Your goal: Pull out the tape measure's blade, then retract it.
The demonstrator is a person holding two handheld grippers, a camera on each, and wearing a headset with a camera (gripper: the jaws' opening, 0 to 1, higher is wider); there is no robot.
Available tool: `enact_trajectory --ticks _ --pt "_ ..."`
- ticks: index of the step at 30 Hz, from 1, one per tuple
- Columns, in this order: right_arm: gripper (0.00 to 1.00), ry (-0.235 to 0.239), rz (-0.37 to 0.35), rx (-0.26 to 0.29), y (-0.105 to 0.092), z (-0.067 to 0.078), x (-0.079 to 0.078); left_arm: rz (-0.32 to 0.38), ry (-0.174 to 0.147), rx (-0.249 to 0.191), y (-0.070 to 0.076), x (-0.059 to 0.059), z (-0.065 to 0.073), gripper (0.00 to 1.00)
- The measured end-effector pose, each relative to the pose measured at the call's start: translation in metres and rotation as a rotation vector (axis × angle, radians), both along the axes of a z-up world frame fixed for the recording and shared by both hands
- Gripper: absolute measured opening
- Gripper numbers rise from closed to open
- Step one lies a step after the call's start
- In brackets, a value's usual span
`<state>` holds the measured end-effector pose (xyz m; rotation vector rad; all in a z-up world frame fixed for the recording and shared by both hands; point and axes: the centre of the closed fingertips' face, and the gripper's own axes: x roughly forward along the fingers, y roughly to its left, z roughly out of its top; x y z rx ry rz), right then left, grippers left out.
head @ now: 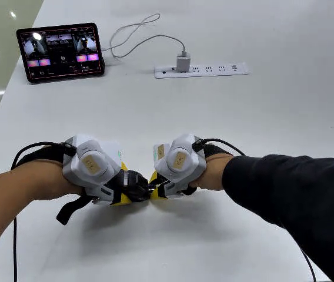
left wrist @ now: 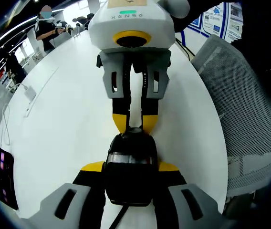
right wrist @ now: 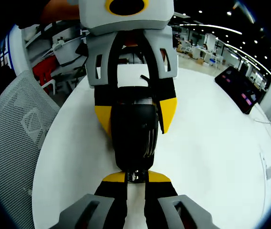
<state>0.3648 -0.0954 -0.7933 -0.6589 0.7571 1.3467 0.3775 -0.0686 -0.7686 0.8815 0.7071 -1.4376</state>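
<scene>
Left gripper [left wrist: 130, 168]: clamps the black tape measure [right wrist: 134, 131] by its flanks, case snug between the yellow tips. Right gripper [right wrist: 133, 177]: pinches almost fully closed on the metal blade hook [right wrist: 135, 174], right against the case mouth. Meets the other gripper nose to nose, low over the white table [head: 243, 117] near its front edge; touching it or not, cannot tell. Farther back on the table, a lit tablet [head: 61, 51] and a power strip [head: 202, 70]. Beside the table, a mesh chair [left wrist: 240, 119].
</scene>
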Motion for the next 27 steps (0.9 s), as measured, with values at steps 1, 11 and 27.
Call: enact_trajectory --ticks 1,11,27 --pt "0.09 0.004 -0.005 0.0 0.0 0.0 0.0 -0.018 -0.008 0.003 0.001 0.0 -0.001 0.33" --pt "0.09 0.006 -0.001 0.026 -0.002 0.001 -0.001 -0.014 0.001 -0.002 0.002 0.0 0.0 0.33" --pt "0.09 0.003 -0.028 0.021 -0.014 0.0 -0.002 -0.022 0.001 0.0 0.002 -0.001 0.0 0.33"
